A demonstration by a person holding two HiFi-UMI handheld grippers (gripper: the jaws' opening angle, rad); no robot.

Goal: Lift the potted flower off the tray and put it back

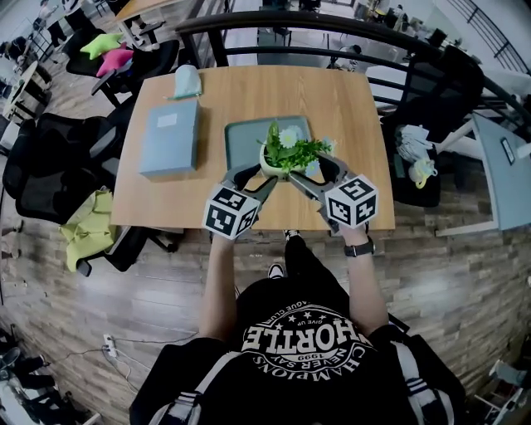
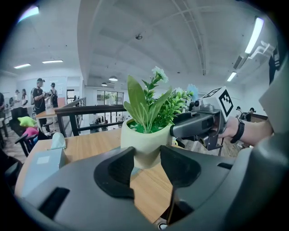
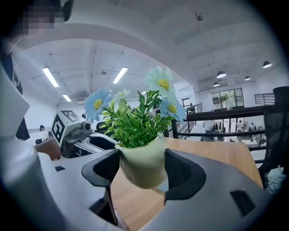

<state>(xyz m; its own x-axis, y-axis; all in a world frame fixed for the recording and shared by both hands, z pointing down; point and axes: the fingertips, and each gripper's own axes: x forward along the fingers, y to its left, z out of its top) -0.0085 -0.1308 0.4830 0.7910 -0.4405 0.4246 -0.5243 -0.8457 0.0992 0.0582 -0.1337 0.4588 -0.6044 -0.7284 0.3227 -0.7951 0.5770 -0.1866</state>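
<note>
The potted flower [image 1: 280,158], a pale green pot with green leaves and light blue daisies, hangs just above the front right part of the grey-green tray [image 1: 245,137] on the wooden table [image 1: 348,108]. Both grippers grip it from the near side. In the left gripper view, my left gripper [image 2: 146,159] has its jaws pressed on the sides of the pot [image 2: 142,143]. My right gripper [image 3: 142,170] clamps the pot [image 3: 141,158] the same way, and a strip of table shows under its base. Each gripper appears in the other's view: the right gripper [image 2: 198,124], the left gripper [image 3: 79,133].
A flat blue-grey box [image 1: 170,137] lies left of the tray, with a pale teal object [image 1: 187,80] behind it. Black office chairs [image 1: 50,166] crowd the table's left side; another chair and a bag [image 1: 419,162] stand to the right. A dark railing [image 1: 332,25] runs behind the table.
</note>
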